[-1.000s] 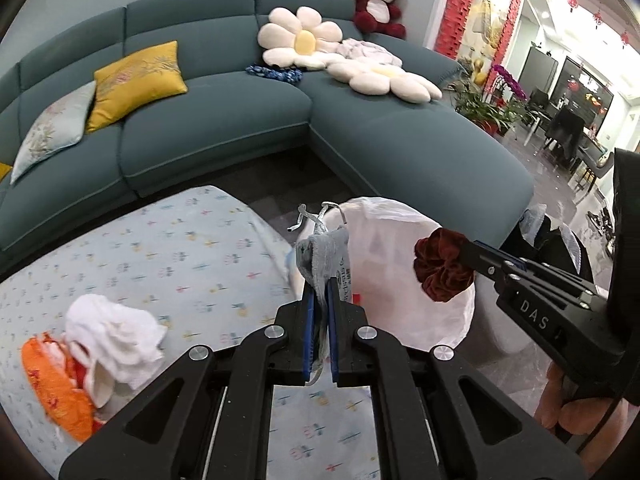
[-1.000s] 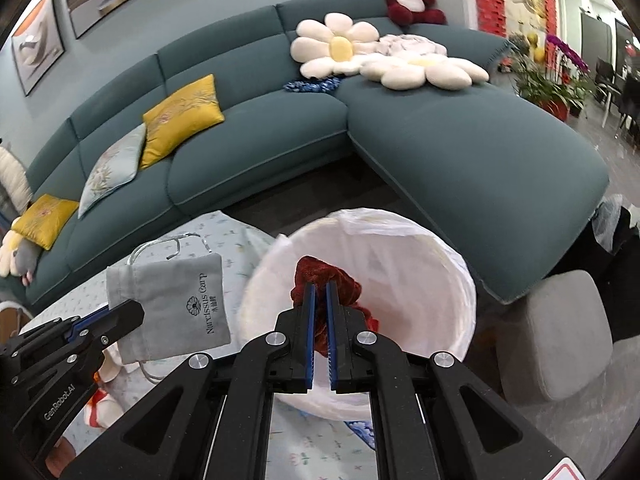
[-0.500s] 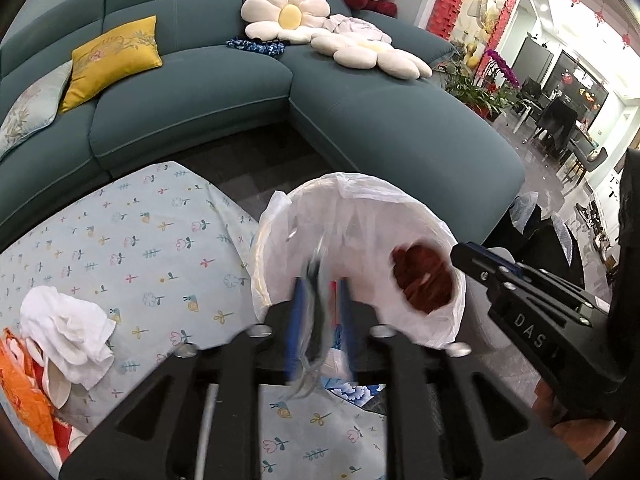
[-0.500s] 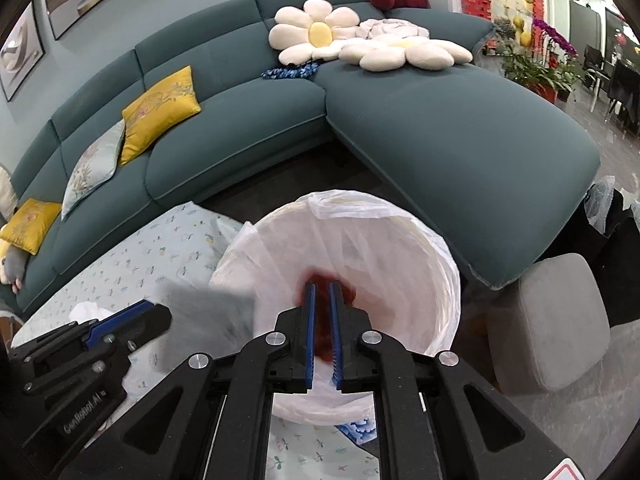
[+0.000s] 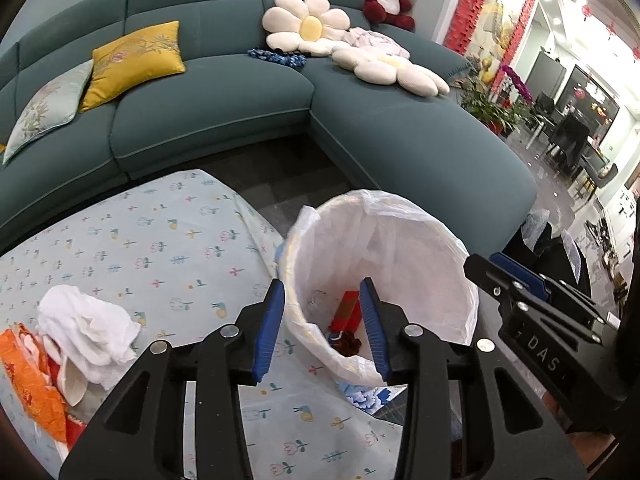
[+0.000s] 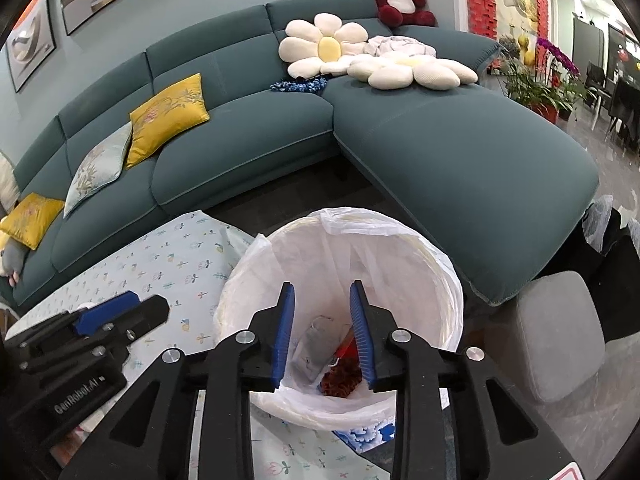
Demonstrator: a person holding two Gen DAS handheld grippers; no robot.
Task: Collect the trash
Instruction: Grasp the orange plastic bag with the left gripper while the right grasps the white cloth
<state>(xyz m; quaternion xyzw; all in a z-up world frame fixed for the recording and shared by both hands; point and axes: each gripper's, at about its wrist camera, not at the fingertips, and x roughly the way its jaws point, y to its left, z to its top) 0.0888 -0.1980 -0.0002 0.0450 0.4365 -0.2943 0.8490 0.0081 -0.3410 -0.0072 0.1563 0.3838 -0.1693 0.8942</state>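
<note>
Left wrist view: left gripper (image 5: 325,326), jaws just opened, nothing between them, poised over lined bin (image 5: 432,232) for release; white wad (image 5: 86,326) and orange wrapper (image 5: 30,380) remain on floral cloth (image 5: 132,240).

Right wrist view: right gripper (image 6: 322,334), jaws likewise just parted and empty; grey pouch (image 6: 316,346) and dark red scrunchie (image 6: 340,378) lie in the bin's bottom.

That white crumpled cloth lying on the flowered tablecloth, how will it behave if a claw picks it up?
The white crumpled cloth looks soft and folded, so it will likely droop and hang floppy. It seems light for its bulk. It lies against the orange wrapper, so lifting it may drag that along.
</note>
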